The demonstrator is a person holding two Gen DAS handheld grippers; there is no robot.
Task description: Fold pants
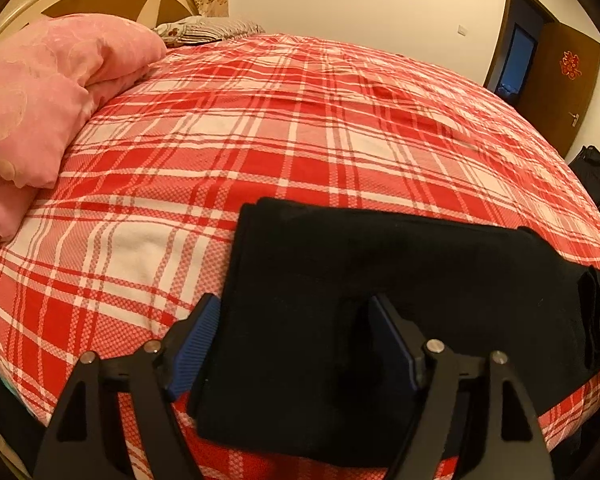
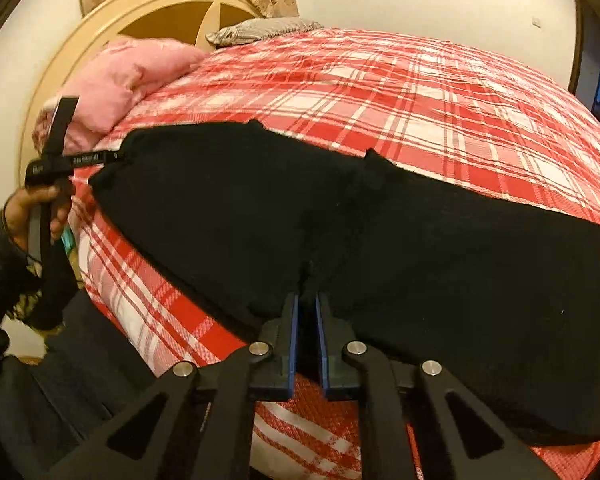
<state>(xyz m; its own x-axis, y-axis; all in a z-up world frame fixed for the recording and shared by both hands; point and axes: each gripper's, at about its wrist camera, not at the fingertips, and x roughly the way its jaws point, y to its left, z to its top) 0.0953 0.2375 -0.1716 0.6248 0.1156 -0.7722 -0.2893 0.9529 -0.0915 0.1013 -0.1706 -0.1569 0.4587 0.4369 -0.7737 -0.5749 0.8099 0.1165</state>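
- The black pants point(image 2: 340, 240) lie folded along the near edge of the bed point(image 1: 300, 120), on the red plaid cover.
- The left tool point(image 1: 296, 340) is wide open, its 2 fingers astride one end of the pants.
- The right tool point(image 2: 307, 312) is almost closed, pinching the near edge of the pants.
- A pink quilt point(image 1: 40, 100) lies near the headboard.
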